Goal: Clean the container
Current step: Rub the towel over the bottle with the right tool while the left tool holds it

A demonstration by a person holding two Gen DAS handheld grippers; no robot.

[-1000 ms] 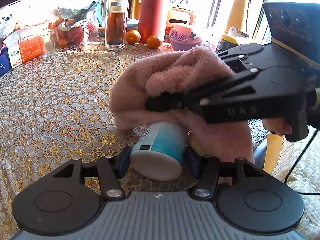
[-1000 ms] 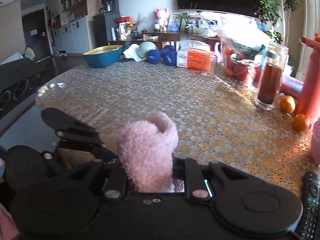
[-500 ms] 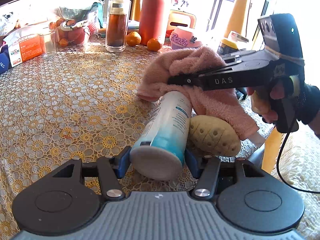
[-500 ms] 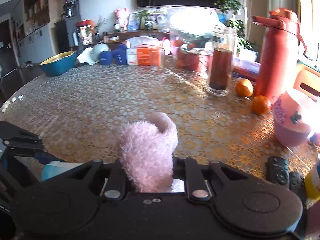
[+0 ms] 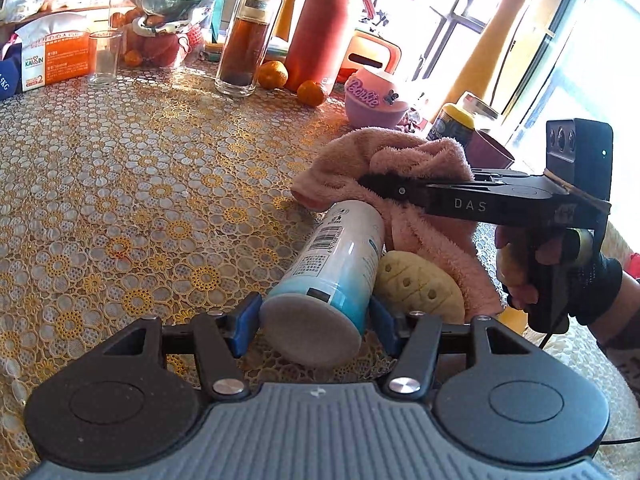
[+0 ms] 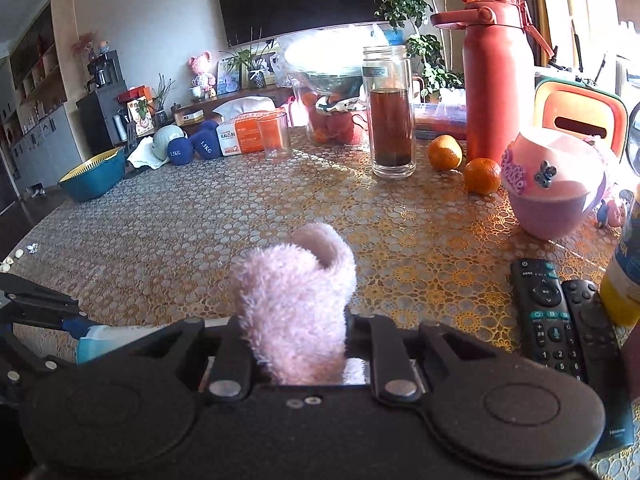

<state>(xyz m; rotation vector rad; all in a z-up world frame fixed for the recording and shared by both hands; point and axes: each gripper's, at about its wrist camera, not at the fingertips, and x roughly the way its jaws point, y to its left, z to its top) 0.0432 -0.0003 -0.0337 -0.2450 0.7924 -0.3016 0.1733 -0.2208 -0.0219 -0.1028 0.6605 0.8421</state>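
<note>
Left gripper is clamped on the base end of the white-and-blue container, blue pads pressing both sides, container tilted w/ its far end pointing away over the lace tablecloth. Right gripper is clenched on the pink cloth, jaws nearly together w/ the fluffy wad bulging up btwn them. In the left wrist view that cloth drapes over the container's far end, touching it. A yellow sponge sits just beside the container. Two remotes lie near the table's right edge.
</note>
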